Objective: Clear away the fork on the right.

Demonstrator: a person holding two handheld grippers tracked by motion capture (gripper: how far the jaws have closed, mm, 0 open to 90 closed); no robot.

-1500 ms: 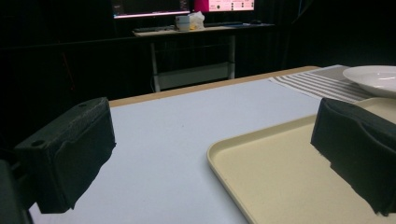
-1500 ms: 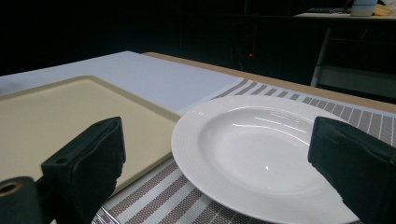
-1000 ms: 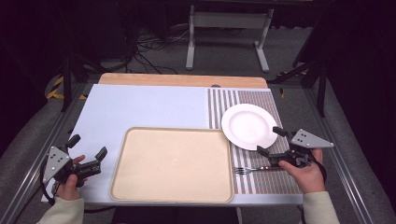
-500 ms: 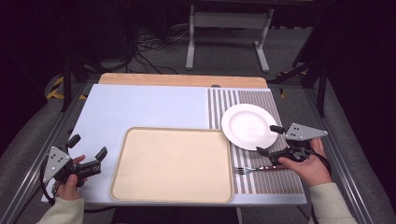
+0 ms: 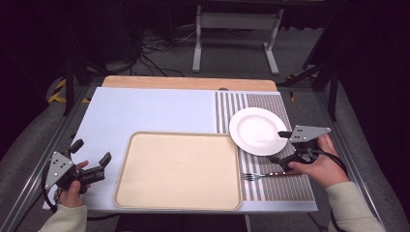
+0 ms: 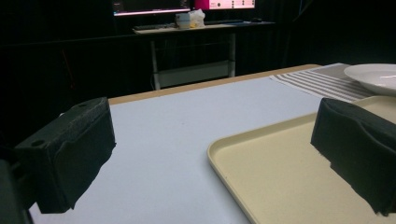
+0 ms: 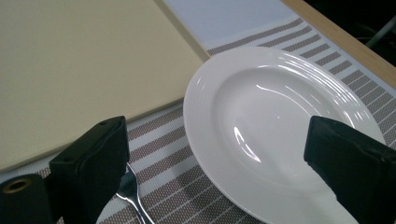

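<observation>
A white plate (image 5: 257, 130) rests empty on a striped placemat (image 5: 275, 189) at the right. A fork (image 5: 263, 175) lies just in front of it, tines toward the beige tray (image 5: 178, 170). My right gripper (image 5: 278, 147) hovers open at the plate's near right rim, above the fork's handle. In the right gripper view its jaws (image 7: 219, 158) stand wide apart over the plate (image 7: 280, 121), with the fork tines (image 7: 130, 191) by the left jaw. My left gripper (image 5: 92, 151) is open, low at the tray's left edge. The left gripper view (image 6: 215, 140) looks across the tray corner (image 6: 289, 172).
A pale blue mat (image 5: 154, 111) covers the table left of the placemat, with a wooden strip (image 5: 188, 83) along the far edge. Metal rails (image 5: 29, 183) run down both sides of the table. Beyond it stand a stand's legs (image 5: 232, 43) and cables on the dark floor.
My right gripper has shifted slightly forward and left, closer to the plate's rim. The left gripper, fork, plate and tray have stayed put.
</observation>
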